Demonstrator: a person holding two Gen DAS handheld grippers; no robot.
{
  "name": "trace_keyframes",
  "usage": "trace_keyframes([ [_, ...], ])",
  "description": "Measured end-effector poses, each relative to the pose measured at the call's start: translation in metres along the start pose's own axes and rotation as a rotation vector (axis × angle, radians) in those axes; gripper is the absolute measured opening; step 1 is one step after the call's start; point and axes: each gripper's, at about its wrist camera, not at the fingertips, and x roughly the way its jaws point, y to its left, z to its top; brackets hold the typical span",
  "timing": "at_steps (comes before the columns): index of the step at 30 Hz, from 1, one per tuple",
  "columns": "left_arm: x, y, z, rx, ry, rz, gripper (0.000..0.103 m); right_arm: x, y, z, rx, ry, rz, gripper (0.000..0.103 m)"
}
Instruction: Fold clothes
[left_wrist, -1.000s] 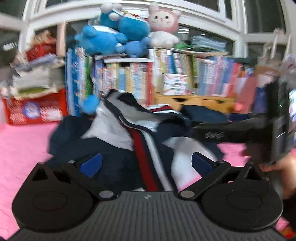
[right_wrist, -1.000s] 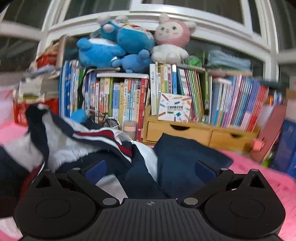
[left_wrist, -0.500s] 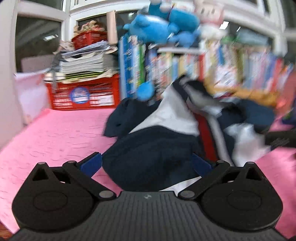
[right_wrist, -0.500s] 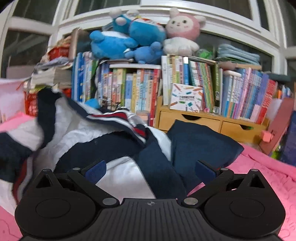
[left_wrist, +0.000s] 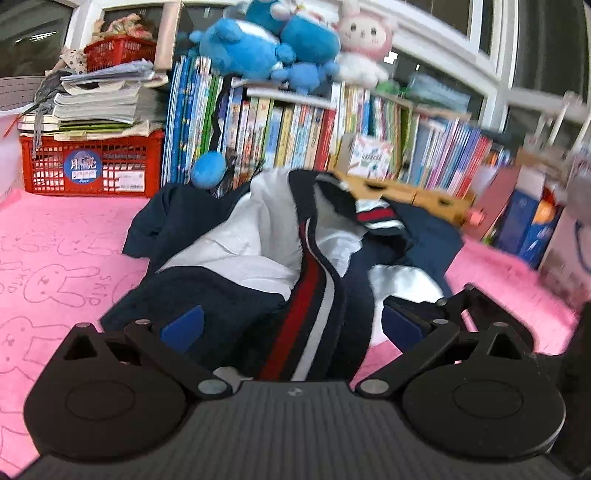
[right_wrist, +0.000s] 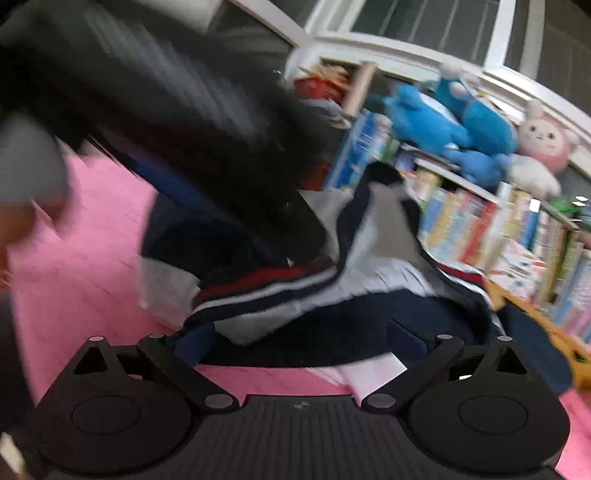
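In the left wrist view the left gripper (left_wrist: 291, 325) stands wide, blue pads apart and clamping nothing, with the near hem of the jacket (left_wrist: 258, 266) lying between its fingers at 6 o'clock. The jacket is a crumpled heap on the pink mat (left_wrist: 62, 266): navy body, white panels across the middle, and a red-and-white stripe (left_wrist: 306, 314) running along the front edge from 6 toward 12 o'clock. A navy sleeve trails off at 10 o'clock.

In the blurred, tilted right wrist view the right gripper (right_wrist: 301, 341) is likewise spread wide and empty, the jacket's navy hem just ahead of its pads. The left tool's dark body blurs across 10 o'clock.

Beyond the heap, at 12 o'clock, stand a row of books (left_wrist: 295, 129) topped by blue plush toys (left_wrist: 266, 44), and a red crate (left_wrist: 92, 162) at 10 o'clock.
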Motion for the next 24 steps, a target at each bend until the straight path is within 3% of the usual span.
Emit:
trace_keyframes([
  [8, 0.01, -0.002, -0.033, 0.149, 0.073, 0.238, 0.103, -0.02, -0.005, 0.001, 0.148, -0.005, 0.269, 0.103],
  [11, 0.009, 0.001, -0.041, 0.187, 0.077, 0.311, 0.103, -0.026, -0.001, -0.002, 0.117, -0.001, 0.287, 0.103],
  [17, 0.0, 0.029, -0.045, 0.161, 0.063, 0.428, 0.103, -0.042, -0.015, -0.013, 0.042, -0.017, 0.121, 0.103],
  [19, -0.002, 0.04, -0.045, 0.119, 0.065, 0.441, 0.103, -0.041, -0.032, -0.012, 0.067, -0.023, -0.028, 0.103],
  [22, -0.007, 0.052, -0.043, 0.069, 0.063, 0.452, 0.103, -0.024, -0.051, -0.009, 0.049, 0.007, -0.343, 0.103],
  [24, -0.01, 0.056, -0.042, 0.054, 0.057, 0.458, 0.103, -0.003, -0.056, -0.008, -0.006, 0.054, -0.473, 0.103],
])
